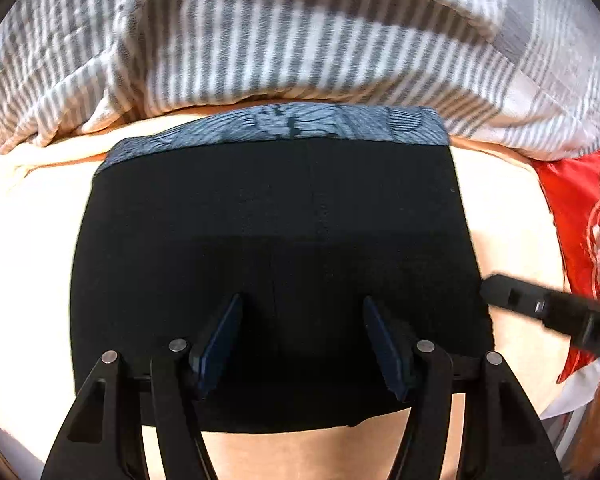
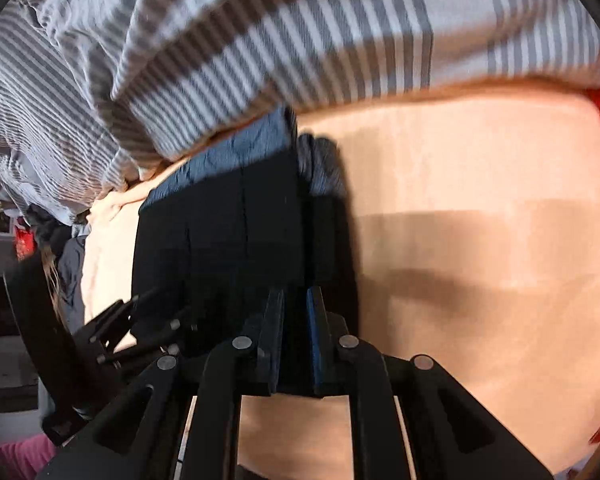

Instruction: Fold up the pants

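Black pants (image 1: 276,240) lie flat on a peach bed sheet (image 1: 28,248), already reduced to a compact rectangle. A blue-grey patterned waistband (image 1: 284,126) runs along the far edge, nearly under the hem of a grey-and-white striped quilt (image 1: 300,32) bunched beyond it. A centre seam runs from waistband toward the near edge, so the two legs probably lie stacked or side by side under the top layer; cannot tell which.

Left gripper (image 1: 302,312) hangs steeply over the near half of the rectangle, jaws spread. Nothing sits between the pads; they appear to hover just above, or barely on, the cloth. Likely reason: parked to steady or release the near layer while the other side is worked.

Right gripper (image 2: 296,320) is at the rectangle's right edge, jaws nearly pressed together. In the right wrist view dark fabric fills the thin gap, so it looks pinched on the pants' edge, though black on black makes this uncertain. In the left wrist view one of its fingers (image 1: 548,312) comes in from the right, tip at the cloth's side. An edge grip there suits drawing that side across for the next fold.

Red embroidered cushion (image 1: 584,220) lies at the bed's right margin, well clear. Sheet to the right of the pants is bare and sunlit.
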Motion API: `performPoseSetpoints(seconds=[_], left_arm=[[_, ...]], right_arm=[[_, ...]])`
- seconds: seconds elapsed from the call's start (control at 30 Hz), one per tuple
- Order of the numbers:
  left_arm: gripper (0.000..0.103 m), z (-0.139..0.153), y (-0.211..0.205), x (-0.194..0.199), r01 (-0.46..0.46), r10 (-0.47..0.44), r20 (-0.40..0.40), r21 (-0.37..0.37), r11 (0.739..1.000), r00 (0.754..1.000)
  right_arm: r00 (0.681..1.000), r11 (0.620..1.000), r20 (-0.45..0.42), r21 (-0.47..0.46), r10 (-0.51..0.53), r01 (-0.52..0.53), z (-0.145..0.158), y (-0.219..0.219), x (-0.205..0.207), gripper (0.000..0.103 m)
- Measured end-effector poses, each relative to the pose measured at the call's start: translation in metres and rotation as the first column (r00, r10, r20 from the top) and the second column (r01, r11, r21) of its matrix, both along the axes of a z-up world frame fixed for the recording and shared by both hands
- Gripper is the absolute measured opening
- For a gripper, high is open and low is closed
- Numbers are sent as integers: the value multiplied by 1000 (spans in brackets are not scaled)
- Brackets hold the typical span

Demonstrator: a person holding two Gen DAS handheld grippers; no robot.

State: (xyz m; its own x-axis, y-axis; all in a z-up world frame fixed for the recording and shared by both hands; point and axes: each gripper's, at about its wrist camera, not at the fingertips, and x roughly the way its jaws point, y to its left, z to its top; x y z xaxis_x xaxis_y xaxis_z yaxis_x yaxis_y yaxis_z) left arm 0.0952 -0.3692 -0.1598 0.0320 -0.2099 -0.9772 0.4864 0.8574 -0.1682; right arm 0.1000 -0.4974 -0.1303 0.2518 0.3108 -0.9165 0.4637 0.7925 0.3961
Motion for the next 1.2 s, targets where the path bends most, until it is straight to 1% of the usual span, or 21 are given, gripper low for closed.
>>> performPoseSetpoints(seconds=[0.1,0.17,0.27,0.37,0.5,0.57,0.63,0.83,0.9,0.97,1.13,1.2], left_arm=[[64,4,6,3,-24,24,7,17,1000,1000],[64,3,10,4,-33,33,5,26,999,999],[64,-1,13,4,-31,31,7,38,999,1000],[64,-2,13,2,-27,27,18,41,999,999],[65,-7,14,1,-20,19,24,43,999,1000],[65,-6,14,-2,-16,15,22,40,999,1000],[67,-7,14,-3,-9,8,28,43,999,1000],[68,-4,17,-3,-23,21,25,45,999,999],[68,2,22,-2,-39,37,33,36,999,999],[68,9,30,0,-47,45,57,40,998,997],[68,15,64,11,-77,67,112,88,993,991],[68,10,77,18,-95,85,99,104,990,991]], right_arm=[[1000,1000,-7,-8,-7,7,-2,7,-2,17],[1000,1000,-2,-20,-11,11,1,9,-5,17],[1000,998,29,-62,4,-3,13,14,-4,17],[999,997,42,-64,34,-31,18,22,-1,17],[998,996,-2,-68,66,-66,6,31,2,17],[997,995,-31,-76,68,-70,-4,33,0,17],[997,995,-40,-82,62,-65,-10,34,0,17],[995,990,-54,-112,83,-89,-9,36,-2,17],[995,989,-57,-114,83,-89,-7,35,-4,17],[995,988,-58,-121,87,-93,-5,36,-7,17],[991,981,-61,-151,117,-125,-4,46,-12,17],[990,978,-64,-158,124,-133,-8,46,-12,17]])
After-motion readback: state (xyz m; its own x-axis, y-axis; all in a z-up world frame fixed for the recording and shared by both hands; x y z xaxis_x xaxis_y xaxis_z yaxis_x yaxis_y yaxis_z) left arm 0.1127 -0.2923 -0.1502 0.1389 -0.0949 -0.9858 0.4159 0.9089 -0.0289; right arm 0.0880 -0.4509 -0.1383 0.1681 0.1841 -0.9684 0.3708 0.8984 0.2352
